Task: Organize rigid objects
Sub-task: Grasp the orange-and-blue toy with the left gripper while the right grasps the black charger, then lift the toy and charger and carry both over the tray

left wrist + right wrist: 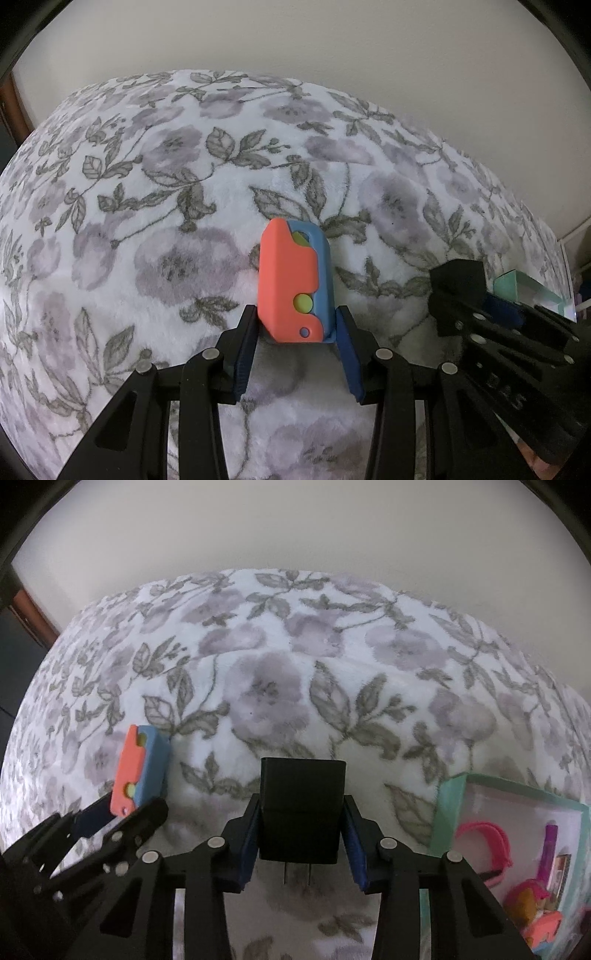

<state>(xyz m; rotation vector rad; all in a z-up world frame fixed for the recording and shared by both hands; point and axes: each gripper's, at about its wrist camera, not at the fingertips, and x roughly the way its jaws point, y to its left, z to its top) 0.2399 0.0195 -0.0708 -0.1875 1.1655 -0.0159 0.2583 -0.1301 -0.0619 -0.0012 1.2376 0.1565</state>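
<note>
Left gripper [295, 332] clamped on the base of the orange-blue toy [291, 284], held upright above the floral blanket [147, 221] for carrying. Right gripper [301, 834] clamped on the black plug adapter [301, 808], prongs facing back. Both look staged for the teal box [448, 812] on the right, already holding small toys

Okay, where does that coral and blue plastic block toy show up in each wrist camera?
Left wrist: coral and blue plastic block toy centre, clamped in the left gripper.
Right wrist: same toy at left, in that gripper.
Shared landmark: mint green box, at right.
</note>
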